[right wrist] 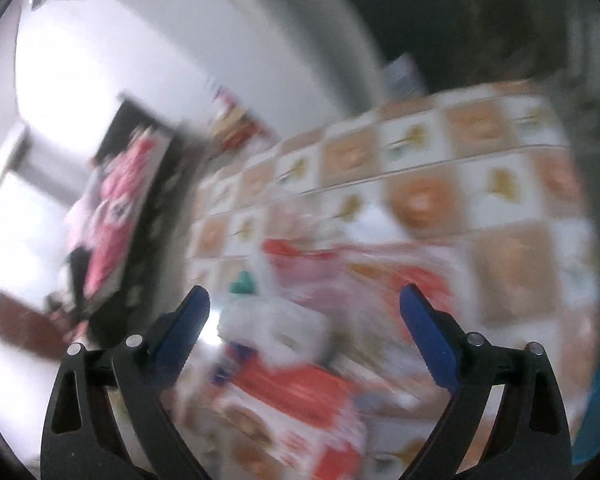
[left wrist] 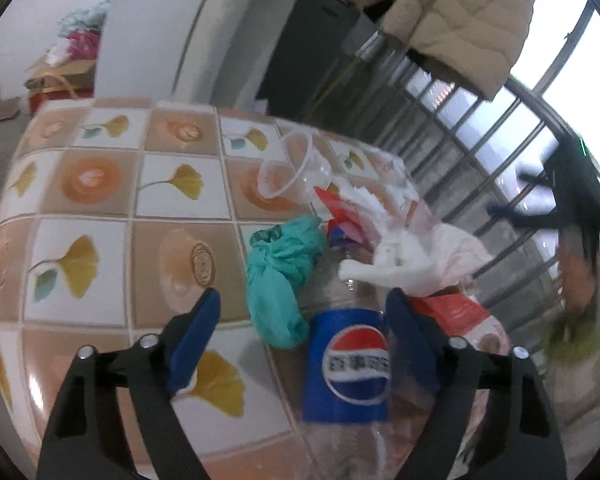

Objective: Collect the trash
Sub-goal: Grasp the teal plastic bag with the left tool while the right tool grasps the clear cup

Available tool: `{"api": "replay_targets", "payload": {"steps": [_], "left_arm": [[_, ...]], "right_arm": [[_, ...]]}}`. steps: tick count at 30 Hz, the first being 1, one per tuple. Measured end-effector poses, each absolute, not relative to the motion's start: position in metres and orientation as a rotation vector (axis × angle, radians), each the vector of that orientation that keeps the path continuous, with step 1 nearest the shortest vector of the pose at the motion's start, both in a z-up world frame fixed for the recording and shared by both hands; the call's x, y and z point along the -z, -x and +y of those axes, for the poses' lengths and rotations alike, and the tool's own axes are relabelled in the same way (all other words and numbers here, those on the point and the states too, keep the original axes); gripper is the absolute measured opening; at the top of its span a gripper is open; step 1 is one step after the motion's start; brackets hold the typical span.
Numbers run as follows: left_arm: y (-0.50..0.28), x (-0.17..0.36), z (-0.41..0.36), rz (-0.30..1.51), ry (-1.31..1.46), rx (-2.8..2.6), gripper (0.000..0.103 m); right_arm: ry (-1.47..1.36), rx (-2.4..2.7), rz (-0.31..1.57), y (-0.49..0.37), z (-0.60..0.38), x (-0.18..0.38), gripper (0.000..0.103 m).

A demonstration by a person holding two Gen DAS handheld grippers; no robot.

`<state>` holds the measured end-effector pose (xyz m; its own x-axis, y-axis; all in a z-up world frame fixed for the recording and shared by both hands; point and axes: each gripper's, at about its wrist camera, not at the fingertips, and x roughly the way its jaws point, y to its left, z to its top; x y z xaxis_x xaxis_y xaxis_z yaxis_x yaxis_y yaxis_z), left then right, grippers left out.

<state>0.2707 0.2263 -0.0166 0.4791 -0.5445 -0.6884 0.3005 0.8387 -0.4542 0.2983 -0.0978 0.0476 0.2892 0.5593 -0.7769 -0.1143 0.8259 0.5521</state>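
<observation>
Now the tiled table (left wrist: 100, 216) carries the trash heap, and the Pepsi bottle (left wrist: 346, 368) lies with its long axis running straight away from the left gripper (left wrist: 304, 300), label nearest, between the wide-apart fingers. Beside the bottle sits a green bag (left wrist: 278, 276). The right gripper (right wrist: 304, 296), also spread, hovers over blurred wrappers.

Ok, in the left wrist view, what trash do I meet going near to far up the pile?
Pepsi bottle lying nearest between the open left gripper fingers → teal bag → white tissue → clear plastic cup on its side, farthest.
</observation>
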Motion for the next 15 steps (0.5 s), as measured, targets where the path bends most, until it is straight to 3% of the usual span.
{"api": "replay_targets", "payload": {"steps": [8, 14, 15], "left_arm": [[-0.312, 0.057, 0.216, 1.072, 0.282, 0.552, 0.065], [-0.324, 0.074, 0.220, 1.108, 0.322, 0.545, 0.047], [-0.326, 0.077, 0.222, 1.112, 0.338, 0.546, 0.044]], "right_arm": [[-0.218, -0.479, 1.399, -0.413, 0.005, -0.004, 0.080], [-0.091, -0.383, 1.522, -0.456, 0.039, 0.051, 0.061], [-0.090, -0.374, 1.560, -0.460, 0.041, 0.061, 0.052]]}}
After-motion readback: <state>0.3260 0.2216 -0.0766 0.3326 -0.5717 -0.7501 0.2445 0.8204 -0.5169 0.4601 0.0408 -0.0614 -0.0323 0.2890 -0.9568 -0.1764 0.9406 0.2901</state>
